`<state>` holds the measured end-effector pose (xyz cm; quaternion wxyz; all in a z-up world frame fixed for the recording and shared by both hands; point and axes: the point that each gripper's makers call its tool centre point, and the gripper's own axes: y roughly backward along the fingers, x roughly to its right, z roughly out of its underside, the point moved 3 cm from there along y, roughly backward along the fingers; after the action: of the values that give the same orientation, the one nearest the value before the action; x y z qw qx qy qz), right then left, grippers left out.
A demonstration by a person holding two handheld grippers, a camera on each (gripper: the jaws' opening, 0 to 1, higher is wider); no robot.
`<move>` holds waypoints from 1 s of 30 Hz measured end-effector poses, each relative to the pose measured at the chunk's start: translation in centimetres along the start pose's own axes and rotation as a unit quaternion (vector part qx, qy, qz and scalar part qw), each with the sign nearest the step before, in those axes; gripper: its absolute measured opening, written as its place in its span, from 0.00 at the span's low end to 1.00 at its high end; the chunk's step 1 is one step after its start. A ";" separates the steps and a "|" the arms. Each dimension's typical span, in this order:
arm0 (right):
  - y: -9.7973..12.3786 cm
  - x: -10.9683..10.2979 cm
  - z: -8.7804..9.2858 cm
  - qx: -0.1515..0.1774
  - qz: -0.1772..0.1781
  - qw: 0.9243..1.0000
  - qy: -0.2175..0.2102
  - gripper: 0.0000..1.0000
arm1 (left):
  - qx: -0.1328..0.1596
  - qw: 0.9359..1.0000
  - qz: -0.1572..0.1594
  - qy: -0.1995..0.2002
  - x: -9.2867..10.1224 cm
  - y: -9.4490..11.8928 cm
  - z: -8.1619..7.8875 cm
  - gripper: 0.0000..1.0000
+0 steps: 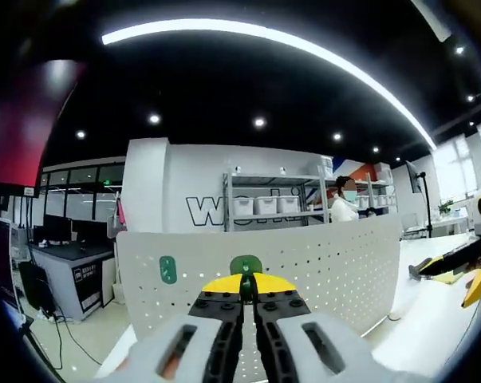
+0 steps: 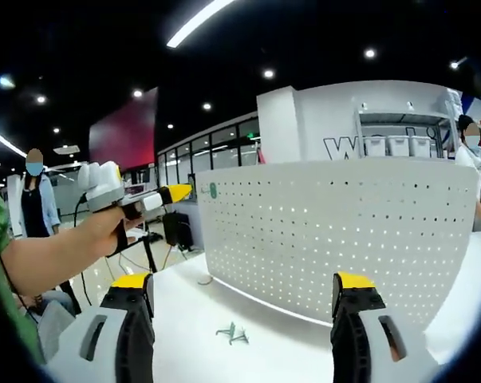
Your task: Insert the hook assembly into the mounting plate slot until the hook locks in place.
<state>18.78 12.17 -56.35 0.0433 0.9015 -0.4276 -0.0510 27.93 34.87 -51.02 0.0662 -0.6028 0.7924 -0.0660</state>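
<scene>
Two sets of jaws are mine here. My left gripper (image 1: 244, 289) has its yellow-tipped jaws pressed together on a small green plastic hook piece (image 1: 246, 266), which sticks up just above the tips and sits right against the upper edge of the white perforated mounting plate (image 1: 320, 263). A second small green hook piece (image 1: 168, 270) is already seated on the face of that plate, a little to the side of the one I hold. My right gripper (image 2: 242, 297) has its jaws spread wide apart with nothing between them, and it hangs over the white table (image 2: 224, 303) in front of the plate. Between those jaws, on the table near the foot of the plate, lies a small cluster of green hook parts (image 2: 231, 333). In the right gripper view my left gripper shows at the plate's top corner, held by my hand (image 2: 104, 231), its yellow tips touching the plate's edge. Beyond the plate stand a metal shelving rack with white bins (image 1: 272, 203) and a white wall with dark lettering (image 1: 200, 209).
</scene>
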 end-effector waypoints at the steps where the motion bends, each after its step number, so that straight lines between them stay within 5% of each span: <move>1: -0.1 0.0 0.0 -0.001 0.001 1.000 0.001 0.95 | -0.001 1.000 0.000 -0.001 -0.1 -0.2 0.0 0.03; 22: -0.6 0.9 -0.2 -0.005 0.008 1.000 0.000 0.94 | 0.003 0.997 -0.034 -0.074 -3.2 -5.3 0.2 0.03; 30: -1.3 1.4 0.1 -0.011 0.010 1.000 -0.005 0.94 | 0.025 0.996 -0.052 -0.070 -4.6 -7.3 0.5 0.02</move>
<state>20.65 11.96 -56.68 0.0515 0.8963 -0.4364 -0.0596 36.12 37.36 -50.05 0.1330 -0.6445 0.7515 -0.0469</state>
